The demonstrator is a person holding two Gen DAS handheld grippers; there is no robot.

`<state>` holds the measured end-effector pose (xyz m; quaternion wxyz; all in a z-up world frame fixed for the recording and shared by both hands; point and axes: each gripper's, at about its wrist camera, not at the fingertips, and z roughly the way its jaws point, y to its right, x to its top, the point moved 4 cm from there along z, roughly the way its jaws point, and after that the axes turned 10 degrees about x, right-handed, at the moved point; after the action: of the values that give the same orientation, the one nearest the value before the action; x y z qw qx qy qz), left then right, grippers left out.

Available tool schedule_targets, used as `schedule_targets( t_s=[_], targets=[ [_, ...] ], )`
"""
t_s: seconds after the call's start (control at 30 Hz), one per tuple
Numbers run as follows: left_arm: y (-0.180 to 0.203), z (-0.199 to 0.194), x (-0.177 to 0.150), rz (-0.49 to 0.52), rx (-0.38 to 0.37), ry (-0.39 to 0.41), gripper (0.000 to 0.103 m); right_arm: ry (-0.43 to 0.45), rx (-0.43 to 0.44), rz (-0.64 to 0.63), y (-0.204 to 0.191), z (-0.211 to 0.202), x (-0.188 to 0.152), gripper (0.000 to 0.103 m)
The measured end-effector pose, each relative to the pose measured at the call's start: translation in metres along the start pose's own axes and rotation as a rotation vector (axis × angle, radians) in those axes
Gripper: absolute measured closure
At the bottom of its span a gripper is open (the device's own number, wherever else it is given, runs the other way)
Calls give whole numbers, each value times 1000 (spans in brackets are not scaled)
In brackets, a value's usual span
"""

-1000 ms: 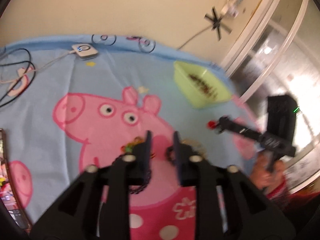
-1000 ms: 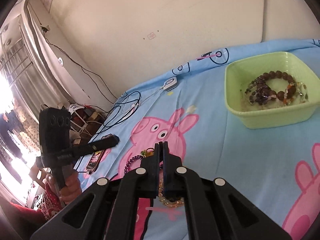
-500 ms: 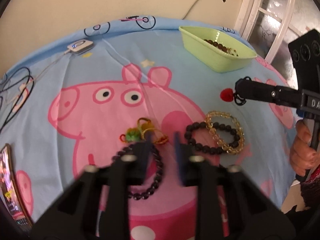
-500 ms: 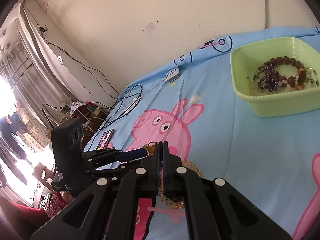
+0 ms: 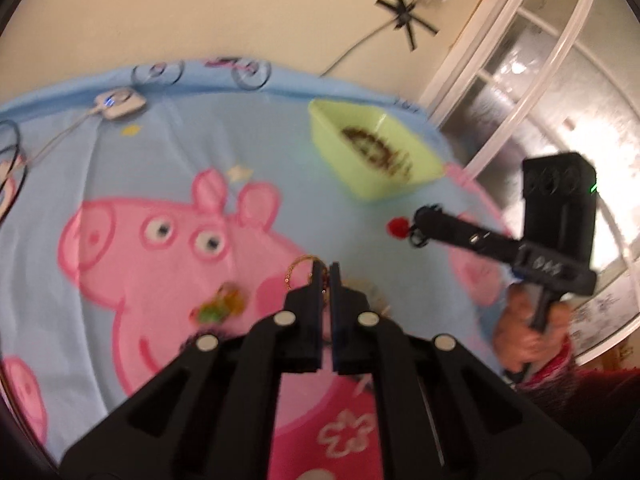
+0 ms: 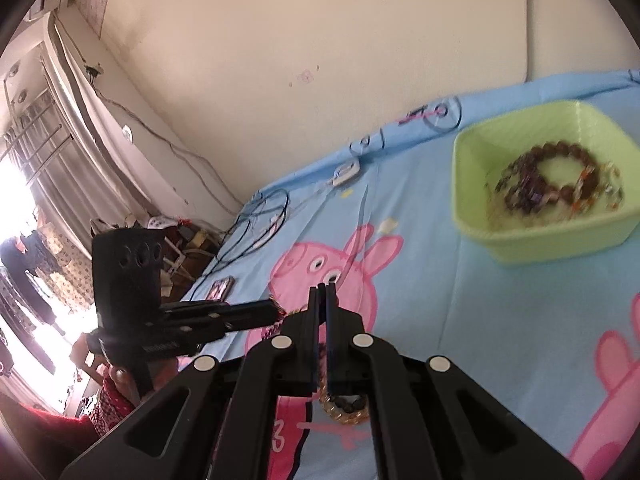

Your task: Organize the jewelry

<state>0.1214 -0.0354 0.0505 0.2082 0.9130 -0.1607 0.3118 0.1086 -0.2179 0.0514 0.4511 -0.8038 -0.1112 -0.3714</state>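
Jewelry is spread over a blue cartoon-pig sheet (image 5: pixel 120 168). Starting from the left, there's a blurry green-and-orange charm (image 5: pixel 220 308) lying on the pig print. Next to it, the left gripper (image 5: pixel 325 270) has its fingers closed, and they look pinched on a thin gold loop (image 5: pixel 298 268) sticking out at the tips. Further back and to the right sits a green tray (image 5: pixel 424 160) with beaded bracelets (image 6: pixel 560 176) piled inside. Right of that, the right gripper (image 5: pixel 422 218) is clamped tight with a small red charm (image 5: pixel 398 228) at its tip. An amber bracelet (image 6: pixel 344 416) lies on the sheet under it.
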Motion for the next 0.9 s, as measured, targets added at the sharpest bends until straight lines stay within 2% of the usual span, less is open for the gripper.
schedule_targets(
  t_s=[0.23, 0.37, 0.43, 0.47, 0.5, 0.53, 0.57, 0.67, 0.9],
  targets=[
    [50, 20, 63, 76, -89, 37, 101, 117, -100, 2, 28, -45, 35, 103],
    [81, 47, 93, 98, -124, 28, 101, 138, -150, 17, 49, -55, 49, 103],
    [89, 62, 101, 105, -130, 11, 100, 132, -145, 32, 60, -54, 53, 103],
    [93, 74, 105, 104, -113, -3, 99, 129, -136, 40, 65, -52, 54, 103],
    [94, 83, 108, 99, -100, -20, 92, 130, -128, 44, 70, -48, 55, 103],
    [95, 92, 110, 91, -90, -42, 77, 123, -142, 45, 76, -43, 56, 103],
    [93, 105, 112, 76, -74, -68, 69, 121, -159, 50, 82, -39, 56, 103],
    [88, 117, 115, 54, -57, -91, 69, 145, -159, 65, 94, -36, 54, 103],
    [79, 87, 124, 43, -64, -10, 69, 168, -147, 89, 109, -42, 52, 103]
  ],
)
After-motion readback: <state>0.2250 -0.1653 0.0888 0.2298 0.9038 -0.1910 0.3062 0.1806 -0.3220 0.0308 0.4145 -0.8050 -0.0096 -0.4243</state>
